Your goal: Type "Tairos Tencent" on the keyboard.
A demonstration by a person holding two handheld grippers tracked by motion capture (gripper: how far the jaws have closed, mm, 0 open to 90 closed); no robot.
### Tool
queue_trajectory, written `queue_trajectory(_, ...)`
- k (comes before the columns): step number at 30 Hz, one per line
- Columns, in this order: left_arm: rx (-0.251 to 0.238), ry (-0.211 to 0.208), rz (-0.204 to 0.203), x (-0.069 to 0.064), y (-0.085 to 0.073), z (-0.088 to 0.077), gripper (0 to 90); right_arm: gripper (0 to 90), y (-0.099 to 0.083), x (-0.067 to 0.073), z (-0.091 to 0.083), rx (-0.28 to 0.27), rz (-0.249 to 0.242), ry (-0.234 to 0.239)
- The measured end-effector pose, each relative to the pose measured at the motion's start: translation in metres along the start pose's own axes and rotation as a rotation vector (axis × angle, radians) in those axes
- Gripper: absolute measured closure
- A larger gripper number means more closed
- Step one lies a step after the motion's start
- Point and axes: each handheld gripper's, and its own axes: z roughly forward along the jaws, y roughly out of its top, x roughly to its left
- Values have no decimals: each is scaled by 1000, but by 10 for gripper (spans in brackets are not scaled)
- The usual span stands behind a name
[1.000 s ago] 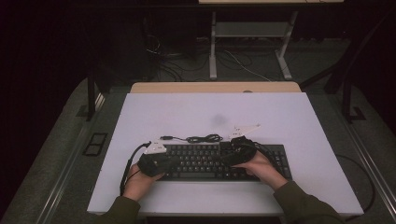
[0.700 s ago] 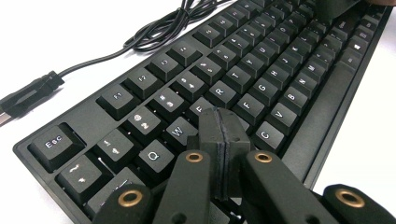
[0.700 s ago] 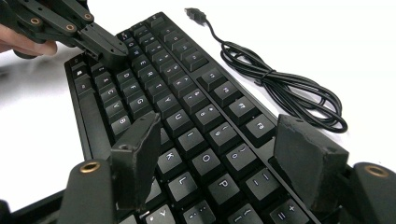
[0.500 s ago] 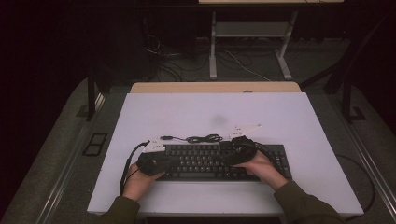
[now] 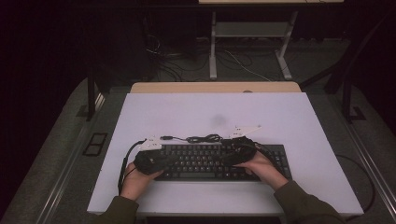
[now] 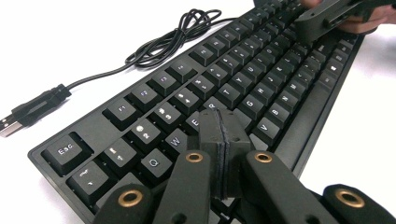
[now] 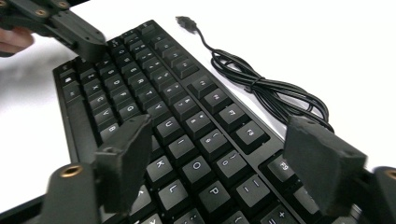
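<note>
Clenched tight with nothing between its jaws, the left gripper [image 5: 152, 161] hovers over the left end of the black keyboard [image 5: 210, 161], which lies at six o'clock on the white table [image 5: 215, 112]; grey carpet and a dark room surround it. Its coiled cable [image 5: 203, 138] rests at twelve o'clock of the keys. Over the right end, the right gripper [image 5: 238, 151] has just been opening, jaws released and empty above the keys. Both forearms enter from six o'clock.
</note>
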Motion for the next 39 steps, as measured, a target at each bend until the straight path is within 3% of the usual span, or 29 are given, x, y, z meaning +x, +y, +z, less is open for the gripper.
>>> queue_trajectory(14,1,-54,13,-13,3,6,890,184,-1,0,2,-13,2,-14)
queue_trajectory(24,22,-105,46,-29,7,19,890,184,-1,0,2,-13,0,-18)
queue_trajectory(39,68,-159,74,-39,5,34,890,184,-1,0,2,-14,-7,-20)
